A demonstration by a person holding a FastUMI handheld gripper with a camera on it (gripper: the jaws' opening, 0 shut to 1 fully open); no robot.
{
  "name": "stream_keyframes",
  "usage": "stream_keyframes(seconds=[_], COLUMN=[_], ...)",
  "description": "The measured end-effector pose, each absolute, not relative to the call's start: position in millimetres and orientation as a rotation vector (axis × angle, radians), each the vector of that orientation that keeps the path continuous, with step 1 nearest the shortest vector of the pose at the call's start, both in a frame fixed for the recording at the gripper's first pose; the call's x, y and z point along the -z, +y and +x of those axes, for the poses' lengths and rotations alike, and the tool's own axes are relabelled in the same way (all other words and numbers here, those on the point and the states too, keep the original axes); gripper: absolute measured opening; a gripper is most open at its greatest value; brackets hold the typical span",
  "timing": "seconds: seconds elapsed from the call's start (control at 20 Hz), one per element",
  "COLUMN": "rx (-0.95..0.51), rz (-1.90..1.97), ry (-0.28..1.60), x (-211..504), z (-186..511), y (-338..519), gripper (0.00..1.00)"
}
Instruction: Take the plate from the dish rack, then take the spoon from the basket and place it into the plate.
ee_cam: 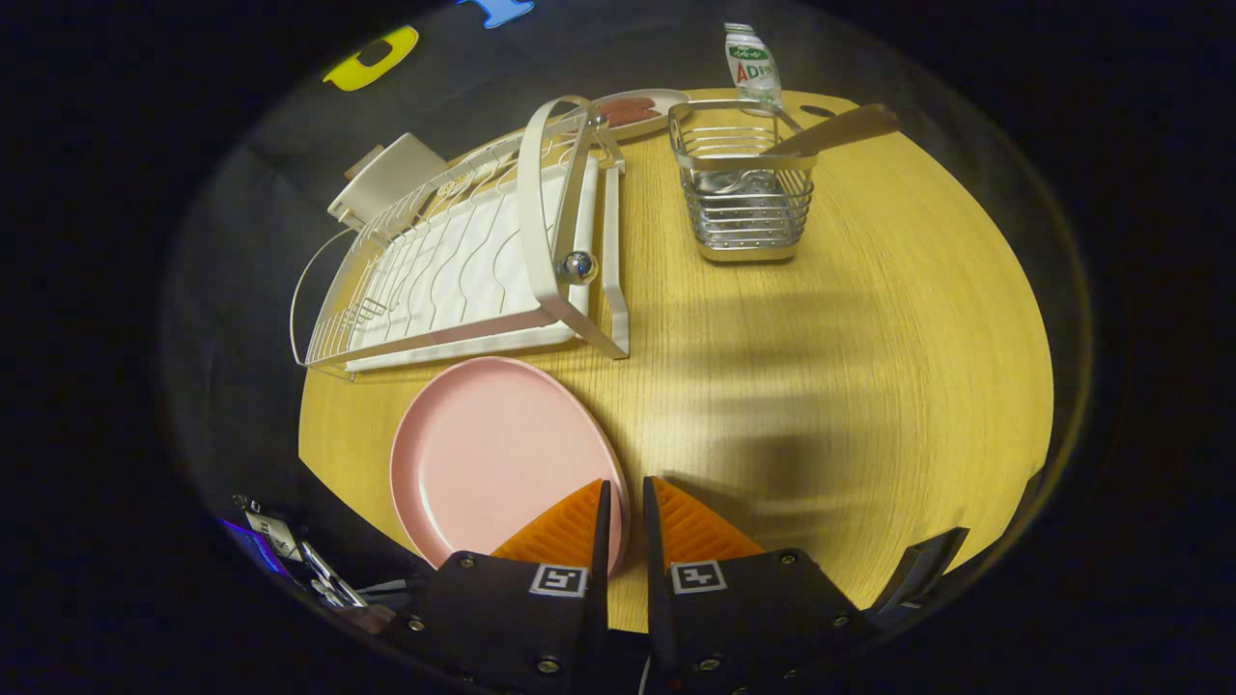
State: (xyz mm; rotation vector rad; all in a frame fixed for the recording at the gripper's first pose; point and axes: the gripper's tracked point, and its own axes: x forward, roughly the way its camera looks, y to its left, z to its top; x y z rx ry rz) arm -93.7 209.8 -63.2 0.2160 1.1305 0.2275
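- Spoon (821, 135): it stands in the wire basket (745, 193) on the far side of the wooden table (869, 386), bowl end down inside, handle sticking out over the rim and leaning away to the right.
- Plate (492, 454): the pink plate lies flat on the table in front of the dish rack (463, 261), so by the look of things the first half of the task is done.
- Gripper (623, 502): its fingers are nearly together with just a thin gap, and nothing is held between them. The tips hang over the plate's right rim (whether one touches it I cannot tell).
- The relation that counts: the basket is well beyond the fingers and somewhat to their right, with bare table between. The spoon's long axis runs slanted, up and to the right, out of the basket.
- Judgement: the next move is a reach forward and rightward, with the fingers opened first and turned to close across the handle, not along it.
- Risk: the basket is light wire and might tip or slide if the spoon drags on its rim.
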Motion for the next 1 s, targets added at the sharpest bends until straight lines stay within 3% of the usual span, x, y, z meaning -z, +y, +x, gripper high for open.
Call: stream_keyframes(seconds=[0.4, 0.7, 1.0], rx=[-0.177, -0.141, -0.139], rz=[0.143, 0.162, 0.058], ry=[0.729, 0.549, 0.336], x=[-13, -20, -28], z=[-80, -81, -57], y=[164, 134, 112], gripper=[0.20, 0.33, 0.33])
